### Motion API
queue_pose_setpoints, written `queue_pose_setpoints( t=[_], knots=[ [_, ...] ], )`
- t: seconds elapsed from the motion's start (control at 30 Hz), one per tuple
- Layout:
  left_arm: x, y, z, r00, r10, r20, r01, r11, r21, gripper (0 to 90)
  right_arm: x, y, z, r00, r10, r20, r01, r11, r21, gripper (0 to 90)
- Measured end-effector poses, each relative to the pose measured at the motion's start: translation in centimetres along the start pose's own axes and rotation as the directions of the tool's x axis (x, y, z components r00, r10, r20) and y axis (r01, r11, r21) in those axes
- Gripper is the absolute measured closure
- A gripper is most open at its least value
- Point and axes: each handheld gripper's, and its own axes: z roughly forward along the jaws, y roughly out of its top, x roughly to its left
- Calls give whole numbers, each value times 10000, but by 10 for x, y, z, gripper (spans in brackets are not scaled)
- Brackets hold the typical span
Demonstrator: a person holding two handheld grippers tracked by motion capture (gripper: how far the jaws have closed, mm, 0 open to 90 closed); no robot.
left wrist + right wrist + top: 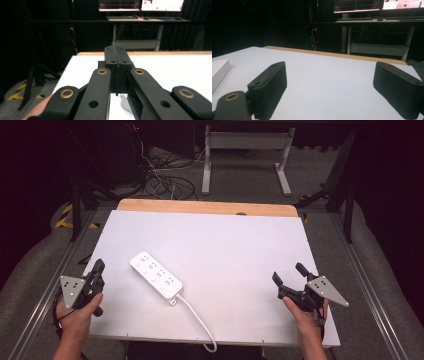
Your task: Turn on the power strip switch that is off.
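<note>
A white power strip (156, 275) lies at a slant on the white tabletop (225, 235), left of centre. Its white cable (197, 317) runs to the near edge. My left gripper (99, 266) is held at the table's left edge, just left of the strip. Its black jaws are pressed flat together with nothing between them, as the left gripper view (117, 50) shows. My right gripper (288, 272) hovers near the front right corner, jaws wide apart and empty (330, 66). In the right gripper view, an end of the strip (218, 70) shows at the far left.
A wooden strip (207, 207) runs along the table's far edge. Beyond it stand a white desk frame (247, 155) and loose cables (165, 180) on the floor. Monitors (377, 5) glow on a desk in the dark background.
</note>
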Motion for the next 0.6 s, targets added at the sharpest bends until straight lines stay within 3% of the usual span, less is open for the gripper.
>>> queue_pose_setpoints(
  t=[0.13, 0.23, 0.3, 0.4, 0.43, 0.5, 0.53, 0.6],
  knots=[
    [1, 3, -1, 9998, -58, 204, 54, 9998, 201, 900, 0, 0, 0, 10000, -21, 36, 21, 10000, -8, 126],
    [0, 8, -1, 9994, 122, 319, -131, 9995, 280, 900, 0, 0, 0, 10000, -8, 38, 8, 10000, 8, 126],
    [-2, 22, -3, 9983, -43, 585, 36, 9999, 122, 900, 0, 0, 0, 10000, -12, 32, 12, 10000, 27, 126],
    [-5, 30, -3, 9956, 266, 900, -284, 9994, 194, 900, 1, -1, 0, 10000, 11, 21, -11, 10000, 41, 126],
    [-11, 37, -1, 9896, 631, 1295, -691, 9967, 430, 900, 1, -1, 0, 10000, 19, 4, -19, 10000, 34, 126],
    [-14, 41, 1, 9863, 716, 1488, -802, 9954, 526, 900, 0, -1, 0, 10000, 24, 9, -24, 10000, 35, 126],
    [-22, 49, 5, 9768, 894, 1946, -1075, 9906, 846, 900, 0, -1, 0, 10000, 69, -9, -69, 10000, 32, 126],
    [-32, 57, 10, 9611, 1201, 2486, -1525, 9815, 1155, 900, -1, -1, 0, 9999, 98, -23, -98, 9999, 21, 126]
  ],
)
